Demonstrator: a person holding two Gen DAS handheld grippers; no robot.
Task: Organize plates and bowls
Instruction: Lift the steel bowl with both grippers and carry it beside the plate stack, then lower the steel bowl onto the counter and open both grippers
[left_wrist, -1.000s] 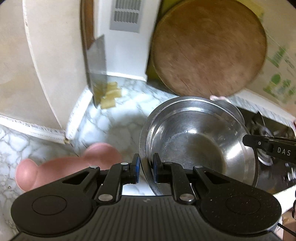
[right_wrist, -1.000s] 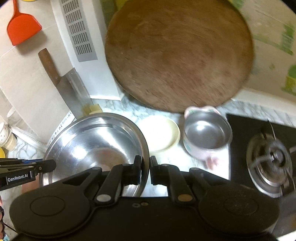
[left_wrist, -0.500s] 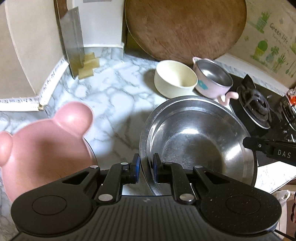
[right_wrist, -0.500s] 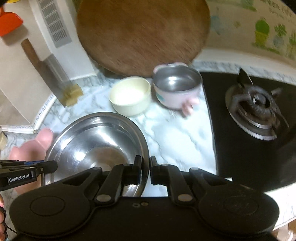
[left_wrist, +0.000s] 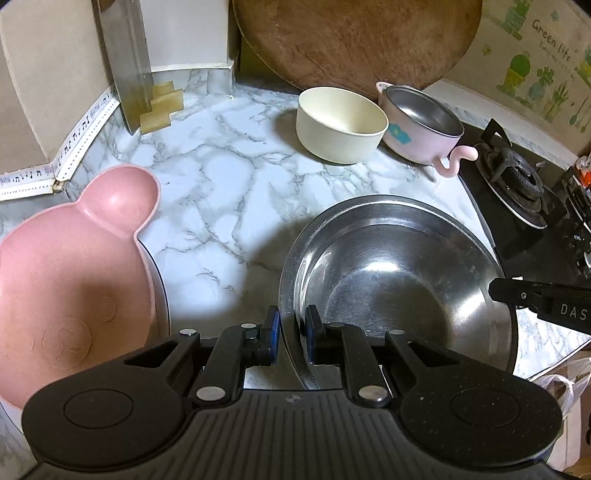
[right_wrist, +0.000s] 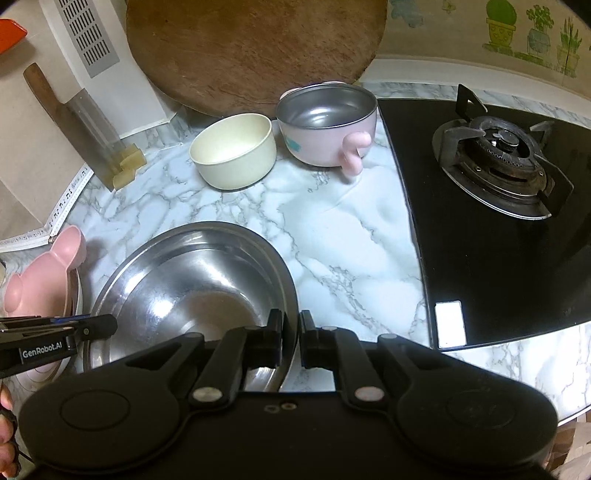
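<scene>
left wrist view is showing both grippers – left gripper (left_wrist: 291, 334) and right gripper (right_wrist: 291, 341) – pinching opposite rims of the wide stainless steel bowl (left_wrist: 395, 284), carrying it above the marble counter (left_wrist: 221, 155); next it probably needs lowering level beside the pink bear-eared bowl (left_wrist: 74, 280).

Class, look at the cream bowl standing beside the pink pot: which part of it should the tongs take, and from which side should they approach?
Probably the near rim of the cream bowl, coming from above and in front, one finger inside the wall and one outside. It stands upright with its mouth open and has no handle. The pink pot crowds its right side and the wooden board stands behind.
</scene>
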